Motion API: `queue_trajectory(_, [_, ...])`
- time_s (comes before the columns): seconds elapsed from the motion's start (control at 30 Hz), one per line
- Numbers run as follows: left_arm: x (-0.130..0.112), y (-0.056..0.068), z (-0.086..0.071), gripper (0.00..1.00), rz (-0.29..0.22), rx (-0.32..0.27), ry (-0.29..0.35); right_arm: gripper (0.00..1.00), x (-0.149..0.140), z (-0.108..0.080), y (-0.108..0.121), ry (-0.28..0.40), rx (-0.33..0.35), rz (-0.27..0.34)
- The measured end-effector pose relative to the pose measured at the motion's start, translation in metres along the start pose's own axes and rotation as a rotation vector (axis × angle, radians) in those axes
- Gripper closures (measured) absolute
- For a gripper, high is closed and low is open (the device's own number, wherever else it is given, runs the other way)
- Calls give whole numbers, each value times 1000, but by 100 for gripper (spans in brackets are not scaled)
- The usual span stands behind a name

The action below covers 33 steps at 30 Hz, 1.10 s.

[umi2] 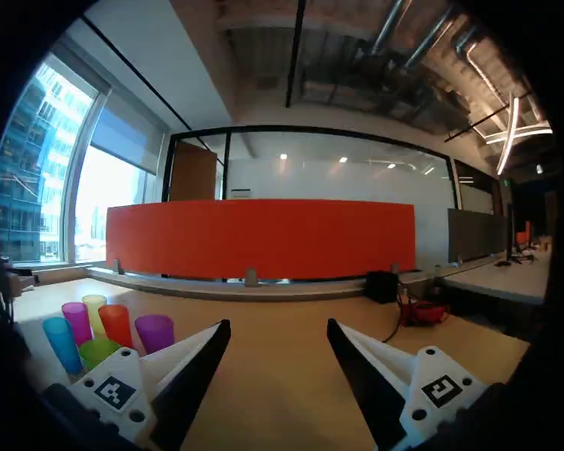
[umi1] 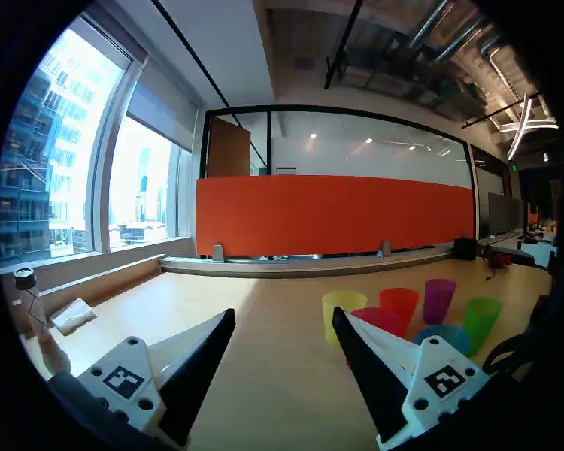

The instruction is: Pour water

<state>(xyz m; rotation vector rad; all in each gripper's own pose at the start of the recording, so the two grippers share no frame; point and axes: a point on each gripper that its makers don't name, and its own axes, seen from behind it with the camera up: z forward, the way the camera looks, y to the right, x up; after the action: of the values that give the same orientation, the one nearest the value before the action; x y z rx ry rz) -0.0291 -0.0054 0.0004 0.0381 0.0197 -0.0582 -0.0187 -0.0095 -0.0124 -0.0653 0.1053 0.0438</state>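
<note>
White left claw (umi1: 282, 311), right claw (umi2: 278, 322) agape

I can read no words, numbers or brand names from here. The only marks are black-and-white square codes (umi1: 124, 381) on the left gripper (umi1: 282, 311) and right gripper (umi2: 277, 322), patterns without letters.

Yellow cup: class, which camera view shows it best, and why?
The left gripper view: the yellow cup shows larger and almost wholly visible. In the right gripper view it sits behind the magenta cup and orange cup, partly hidden.
</note>
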Motion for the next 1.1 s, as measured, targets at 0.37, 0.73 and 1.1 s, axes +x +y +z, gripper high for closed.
queue_trajectory(0.37, [0,1,0,4,0,0,0,1,-14,1,0,-26,3,-12])
queue_trajectory(0.73, [0,1,0,4,0,0,0,1,-18,0,1,-46,5,-1])
queue_trajectory(1.1, [0,1,0,4,0,0,0,1,-17,-1,0,-49,10,0])
